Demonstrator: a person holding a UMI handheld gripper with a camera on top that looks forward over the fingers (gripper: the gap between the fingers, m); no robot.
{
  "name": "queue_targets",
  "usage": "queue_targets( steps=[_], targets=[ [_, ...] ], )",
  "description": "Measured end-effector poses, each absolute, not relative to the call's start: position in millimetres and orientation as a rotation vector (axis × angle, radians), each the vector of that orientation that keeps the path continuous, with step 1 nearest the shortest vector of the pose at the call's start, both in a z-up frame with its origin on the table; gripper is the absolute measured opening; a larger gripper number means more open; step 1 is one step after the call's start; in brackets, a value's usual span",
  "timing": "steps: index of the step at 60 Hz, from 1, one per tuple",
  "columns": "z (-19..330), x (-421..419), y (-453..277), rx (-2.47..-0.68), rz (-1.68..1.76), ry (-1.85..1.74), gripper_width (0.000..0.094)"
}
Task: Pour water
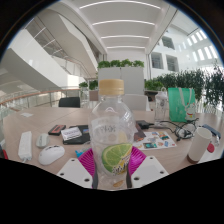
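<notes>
— One bottle [111, 130] is filling the middle of the view, a clear plastic one with a pale yellowish cap and a green lime slice on its label.

— Where is it sitting against the gripper [112, 165]?

— It is standing upright between the two fingers, with the magenta pads [88, 160] showing on either side of its lower part. The jaws are looking closed in on it, both pads seeming to press its sides.

— Is it resting on the counter [40, 125]?

— Its base is running out of sight below, so I cannot tell whether it is touching the counter or being held above it.

— What else is lying around?

— Beside the bottle on one side, a white computer mouse [50, 154] is lying near a small white upright object [25, 146]. Behind those, a phone-like dark item [57, 129] and a small red and dark box [74, 135] are sitting on the wooden surface. On the other side, a green transparent cup [181, 103] is standing well beyond the fingers, with black cables [183, 130] and some printed cards [158, 142] nearer. A white cup [201, 143] is standing closer on that side.

— And further back?

— A row of green plants [120, 64] is topping a divider, under a bright white ceiling with strip lights.
</notes>
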State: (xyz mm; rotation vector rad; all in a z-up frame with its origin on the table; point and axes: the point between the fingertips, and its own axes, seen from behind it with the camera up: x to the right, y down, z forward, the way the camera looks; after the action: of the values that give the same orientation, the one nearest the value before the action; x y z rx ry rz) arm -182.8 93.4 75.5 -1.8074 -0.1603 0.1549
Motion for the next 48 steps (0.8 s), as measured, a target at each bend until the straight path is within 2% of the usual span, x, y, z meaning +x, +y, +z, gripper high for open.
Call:
queue_targets(
  steps=[6, 9, 16, 23, 30, 37, 45, 46, 48],
  targets=[
    [75.8, -181.1, 92.4, -1.889, 0.239, -0.114, 0.038],
    [89.4, -177.1, 93.1, -1.894, 0.326, -0.049, 0.0381],
    [164.5, -146.5, 102.9, -1.838, 0.58, 0.204, 0.0381],
    [204.1, -83.4, 114.7, -1.757, 0.887, 0.561, 0.038],
    [199.0, -26.2, 128.7, -1.615, 1.264, 0.955, 0.0381],
    [191.9, -17.0, 140.2, -1.433, 1.61, 1.308, 0.0379],
    [204.5, -5.2, 135.8, -1.187, 1.958, 1.412, 0.0379],
    [217.6, -5.9, 124.7, -1.16, 1.988, 1.437, 0.038],
    [211.8, -5.6, 138.6, -1.119, 2.023, 1.451, 0.0379]
  ],
)
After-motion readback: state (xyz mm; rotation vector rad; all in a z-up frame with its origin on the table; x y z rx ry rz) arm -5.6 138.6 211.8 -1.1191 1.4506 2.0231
